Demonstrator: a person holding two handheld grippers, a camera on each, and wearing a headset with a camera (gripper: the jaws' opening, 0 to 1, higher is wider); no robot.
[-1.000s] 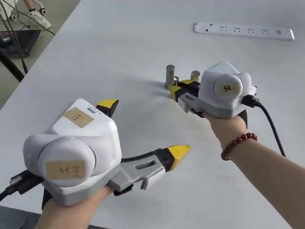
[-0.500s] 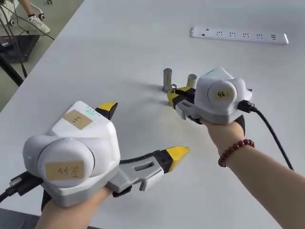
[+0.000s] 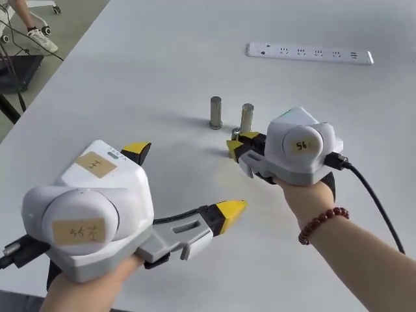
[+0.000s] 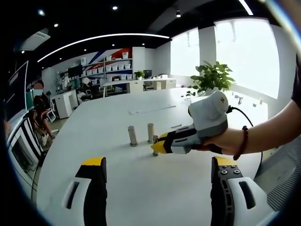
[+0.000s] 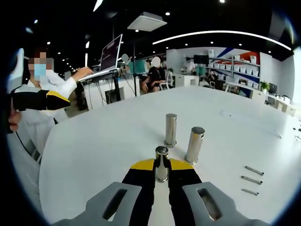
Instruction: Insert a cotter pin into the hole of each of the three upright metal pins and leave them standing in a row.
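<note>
Steel pin pinched between yellow-tipped fingers of right gripper, closed snug below its head, upright; whether resting on table, cannot tell. Just beyond, two more metal pins standing close together. Off to the side, three cotter pins lying loose, not yet inserted. Left gripper spread wide, holding nothing. Probably stiff, dense, smooth-sided, so apt to slip or topple; best gripped low, hole kept clear. Cotter pins thin, light, fiddly: pinch at one end.
</note>
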